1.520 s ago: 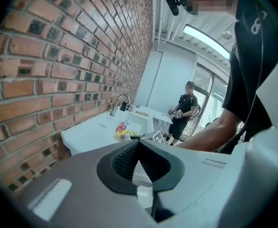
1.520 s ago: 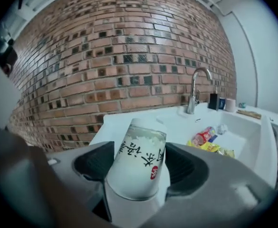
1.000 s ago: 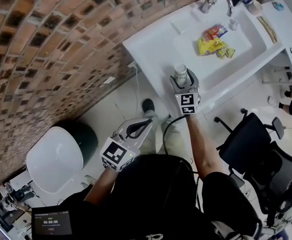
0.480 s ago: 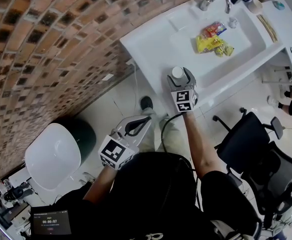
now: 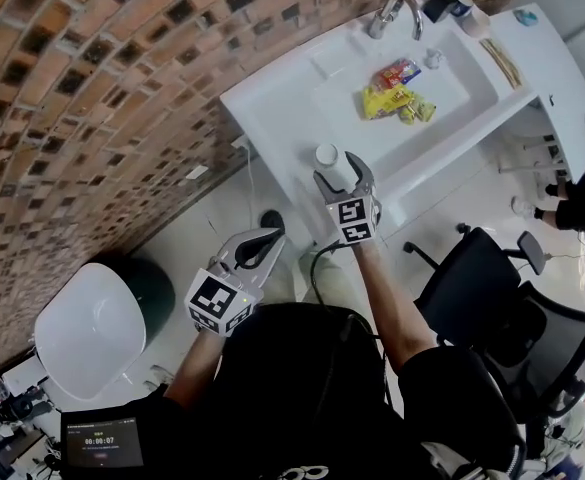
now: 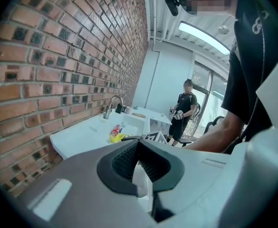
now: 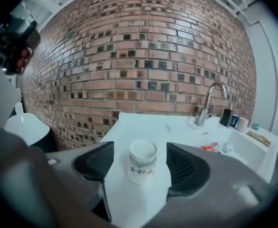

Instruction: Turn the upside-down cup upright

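A white paper cup (image 5: 328, 160) with black print stands base-up near the front left edge of the white counter (image 5: 272, 108). My right gripper (image 5: 344, 168) is open, with a jaw on either side of the cup and neither pad touching it. In the right gripper view the cup (image 7: 142, 161) shows its flat bottom on top, centred in the right gripper (image 7: 142, 165). My left gripper (image 5: 270, 238) hangs low beside the counter, away from the cup. In its own view the left gripper (image 6: 138, 144) is shut, its pads meeting at the tips with nothing held.
The sink basin (image 5: 442, 73) holds yellow and red packets (image 5: 392, 98) below a faucet (image 5: 392, 10). A brick wall (image 5: 92, 88) runs behind. A black office chair (image 5: 492, 298) stands at the right and a white-lidded bin (image 5: 97, 328) at the left. Another person (image 6: 182, 110) stands beyond the counter.
The head view has drifted, so counter and cup sit further left in the picture. The right gripper stays open around the cup, which stays base-up. The left gripper has hardly moved.
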`<state>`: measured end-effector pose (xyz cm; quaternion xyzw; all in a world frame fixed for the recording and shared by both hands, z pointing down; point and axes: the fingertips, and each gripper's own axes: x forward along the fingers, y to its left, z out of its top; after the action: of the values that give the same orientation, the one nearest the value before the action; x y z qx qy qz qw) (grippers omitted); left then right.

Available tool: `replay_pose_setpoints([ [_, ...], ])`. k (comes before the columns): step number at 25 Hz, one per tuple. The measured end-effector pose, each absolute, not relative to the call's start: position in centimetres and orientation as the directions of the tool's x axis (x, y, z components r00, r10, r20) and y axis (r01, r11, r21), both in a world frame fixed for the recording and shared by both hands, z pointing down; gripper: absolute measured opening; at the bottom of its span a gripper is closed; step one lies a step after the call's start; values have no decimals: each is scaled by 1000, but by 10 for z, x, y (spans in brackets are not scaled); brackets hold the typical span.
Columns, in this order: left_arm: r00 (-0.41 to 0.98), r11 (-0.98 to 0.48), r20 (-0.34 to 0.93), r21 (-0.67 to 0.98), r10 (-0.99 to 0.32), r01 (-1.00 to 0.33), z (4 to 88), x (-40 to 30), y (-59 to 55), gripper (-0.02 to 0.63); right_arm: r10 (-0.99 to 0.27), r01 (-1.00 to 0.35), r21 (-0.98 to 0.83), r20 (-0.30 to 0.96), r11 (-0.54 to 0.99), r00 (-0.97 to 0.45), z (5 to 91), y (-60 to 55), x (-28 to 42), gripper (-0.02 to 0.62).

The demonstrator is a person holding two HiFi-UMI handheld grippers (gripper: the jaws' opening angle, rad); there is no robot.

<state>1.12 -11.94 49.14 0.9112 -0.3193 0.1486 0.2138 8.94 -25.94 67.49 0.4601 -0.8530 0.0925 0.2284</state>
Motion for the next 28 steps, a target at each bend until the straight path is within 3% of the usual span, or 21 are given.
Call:
replay_pose_setpoints([
  [8, 764, -720, 333, 269, -553, -639, 469, 16, -117, 15, -751, -810, 72, 430, 581, -501, 588, -205, 104, 308],
  [17, 831, -798, 255, 247, -494, -550, 446, -3, -83, 15, -819, -852, 114, 364, 512, -444, 509, -122, 98, 66],
  [21, 860, -828, 234, 246, -454, -504, 444, -28, -53, 15, -847, -873, 126, 340, 471, -408, 489, -78, 78, -8],
  [28, 911, -880, 203, 251, -359, -403, 439, -58, 12, 15, -878, -904, 109, 311, 413, -363, 459, 1, 31, -8],
])
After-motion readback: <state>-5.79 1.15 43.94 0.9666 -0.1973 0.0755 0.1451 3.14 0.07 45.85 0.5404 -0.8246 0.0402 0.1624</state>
